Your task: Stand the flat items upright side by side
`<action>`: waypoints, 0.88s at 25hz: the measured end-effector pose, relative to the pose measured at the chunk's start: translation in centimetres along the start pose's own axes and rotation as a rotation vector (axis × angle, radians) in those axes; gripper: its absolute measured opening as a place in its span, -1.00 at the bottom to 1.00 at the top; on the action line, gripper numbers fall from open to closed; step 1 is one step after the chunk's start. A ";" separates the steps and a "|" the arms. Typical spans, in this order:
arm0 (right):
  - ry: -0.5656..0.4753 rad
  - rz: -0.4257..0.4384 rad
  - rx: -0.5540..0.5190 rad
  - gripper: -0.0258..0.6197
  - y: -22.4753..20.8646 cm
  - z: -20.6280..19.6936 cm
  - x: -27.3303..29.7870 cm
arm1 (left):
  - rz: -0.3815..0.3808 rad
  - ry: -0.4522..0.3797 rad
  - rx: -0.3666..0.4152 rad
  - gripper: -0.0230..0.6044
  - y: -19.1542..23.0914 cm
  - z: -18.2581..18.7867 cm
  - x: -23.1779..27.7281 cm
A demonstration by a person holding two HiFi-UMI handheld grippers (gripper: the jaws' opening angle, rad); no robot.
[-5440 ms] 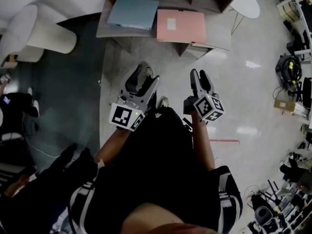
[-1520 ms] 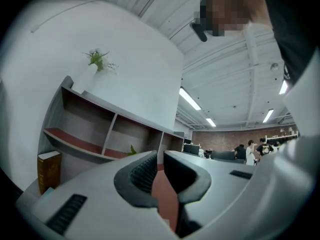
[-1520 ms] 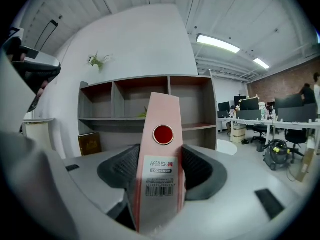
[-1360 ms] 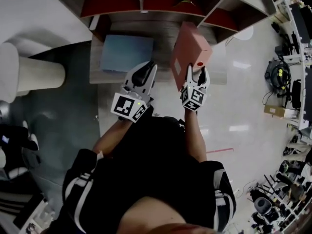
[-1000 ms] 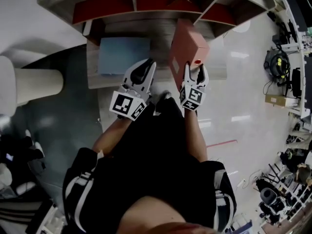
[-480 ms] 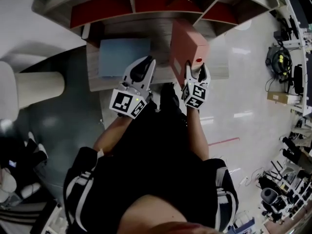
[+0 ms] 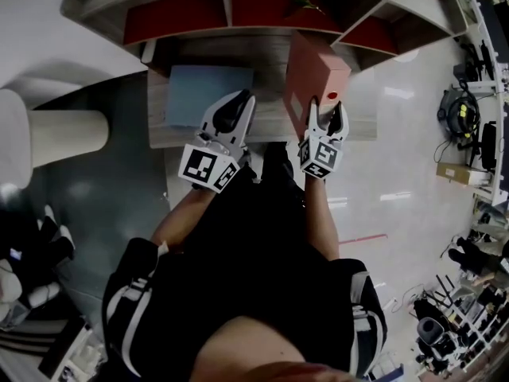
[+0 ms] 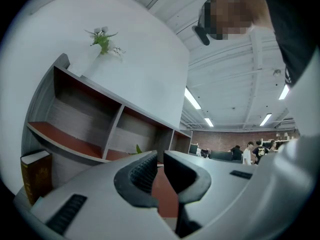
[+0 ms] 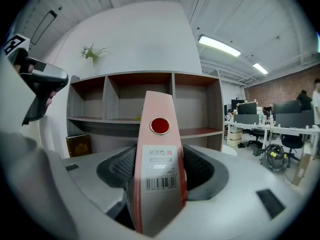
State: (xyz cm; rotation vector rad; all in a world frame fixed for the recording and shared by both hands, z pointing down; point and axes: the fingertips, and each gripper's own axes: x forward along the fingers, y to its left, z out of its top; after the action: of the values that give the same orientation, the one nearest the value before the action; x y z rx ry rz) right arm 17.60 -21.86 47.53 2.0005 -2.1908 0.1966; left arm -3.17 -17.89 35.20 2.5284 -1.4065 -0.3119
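Gripping the pink lever-arch file (image 9: 156,149) by its spine, the right gripper (image 7: 326,111) has its jaws spread wide, pads pressed to both sides of the file. In the right gripper view the spine faces us at frame centre: a red round finger hole up top, a white barcode label below. The file stands upright. From the head view it sits at upper centre-right, over the right part of the wooden desk (image 7: 270,102), in front of the shelf unit (image 7: 228,5). We cannot tell whether its bottom edge rests on the desk.

The left gripper (image 7: 238,102) is at centre-left, its jaws drawn almost together and nothing between them.

The blue folder (image 7: 208,86) lies flat on the desk at upper left of centre, just beyond the left gripper and apart from the pink file.

A brown book (image 9: 79,145) stands in the shelf's lower left compartment.
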 end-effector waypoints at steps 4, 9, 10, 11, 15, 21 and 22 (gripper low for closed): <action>-0.032 -0.027 -0.015 -0.01 -0.5 -0.2 1.2 | 0.006 0.007 0.000 -0.75 0.5 -0.4 0.5; -0.048 -0.036 -0.008 0.00 -0.6 -1.4 2.1 | -0.001 0.025 0.001 -0.75 0.5 -0.8 1.2; -0.050 -0.030 -0.012 0.00 -0.6 -1.5 2.0 | -0.002 0.028 0.001 -0.75 0.5 -0.9 1.4; -0.050 -0.024 -0.016 0.00 -0.5 -1.6 1.8 | -0.004 0.031 0.001 -0.75 0.5 -1.1 1.5; -0.022 0.001 -0.031 0.01 -0.1 -2.7 0.1 | -0.008 0.044 -0.005 -0.75 0.4 -1.7 1.8; 0.099 0.008 -0.002 0.02 -0.1 -5.8 -2.8 | -0.040 0.065 -0.016 -0.75 -0.2 -2.6 2.3; 0.123 0.009 0.005 0.02 -0.1 -6.5 -3.0 | -0.046 0.067 -0.016 -0.75 -0.4 -2.8 2.5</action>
State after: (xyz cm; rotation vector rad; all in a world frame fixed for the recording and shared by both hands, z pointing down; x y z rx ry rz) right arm 18.19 -17.59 53.26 1.9267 -2.1256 0.3178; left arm -0.74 -19.60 37.58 2.5367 -1.3182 -0.2426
